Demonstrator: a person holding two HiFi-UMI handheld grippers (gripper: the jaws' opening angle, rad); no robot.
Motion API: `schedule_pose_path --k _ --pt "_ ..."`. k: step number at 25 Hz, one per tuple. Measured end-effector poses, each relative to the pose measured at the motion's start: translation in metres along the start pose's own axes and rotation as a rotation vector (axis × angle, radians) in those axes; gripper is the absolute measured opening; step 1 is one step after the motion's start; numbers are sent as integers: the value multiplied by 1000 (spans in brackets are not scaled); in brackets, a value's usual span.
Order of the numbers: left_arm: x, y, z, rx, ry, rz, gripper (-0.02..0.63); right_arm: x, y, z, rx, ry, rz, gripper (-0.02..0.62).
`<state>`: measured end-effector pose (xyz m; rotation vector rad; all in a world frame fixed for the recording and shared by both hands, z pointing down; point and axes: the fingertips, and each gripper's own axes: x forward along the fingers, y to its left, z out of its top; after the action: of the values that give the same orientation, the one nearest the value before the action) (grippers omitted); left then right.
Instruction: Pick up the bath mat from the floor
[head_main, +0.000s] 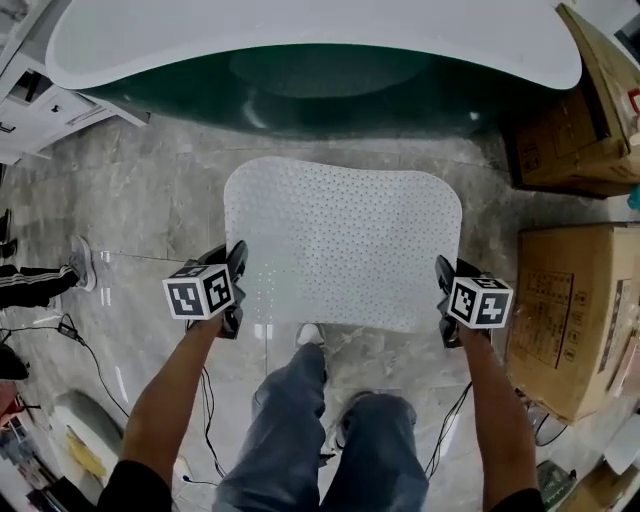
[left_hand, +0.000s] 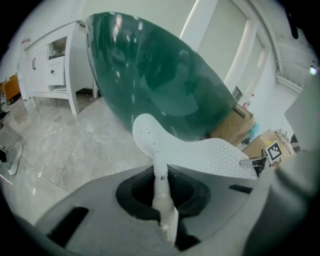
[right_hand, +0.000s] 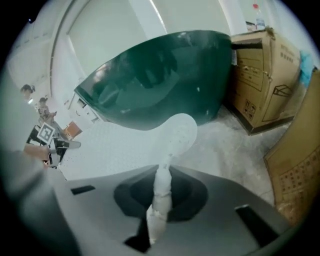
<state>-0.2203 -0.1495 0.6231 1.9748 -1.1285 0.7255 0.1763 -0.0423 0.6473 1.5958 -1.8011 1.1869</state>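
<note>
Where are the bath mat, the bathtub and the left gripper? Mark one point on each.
bath mat (head_main: 345, 240), head view, middle of its dotted top.
bathtub (head_main: 400, 100), head view, green side wall.
left gripper (head_main: 237, 265), head view, between its jaw tips, shut on the bath mat.

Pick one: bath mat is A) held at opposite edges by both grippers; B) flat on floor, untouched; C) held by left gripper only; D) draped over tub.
A: the left gripper and right gripper each clamp an edge of the bath mat.
</note>
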Motion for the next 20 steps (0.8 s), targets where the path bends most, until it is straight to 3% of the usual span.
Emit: schedule_pose_path --k 5,20 --pt "-60 -32 44 34 -22 -23 29 -69 28 53 -58 -20 2 24" --pt "-245 -97 183 23 -153 -32 31 -267 108 200 -104 -153 -20 25"
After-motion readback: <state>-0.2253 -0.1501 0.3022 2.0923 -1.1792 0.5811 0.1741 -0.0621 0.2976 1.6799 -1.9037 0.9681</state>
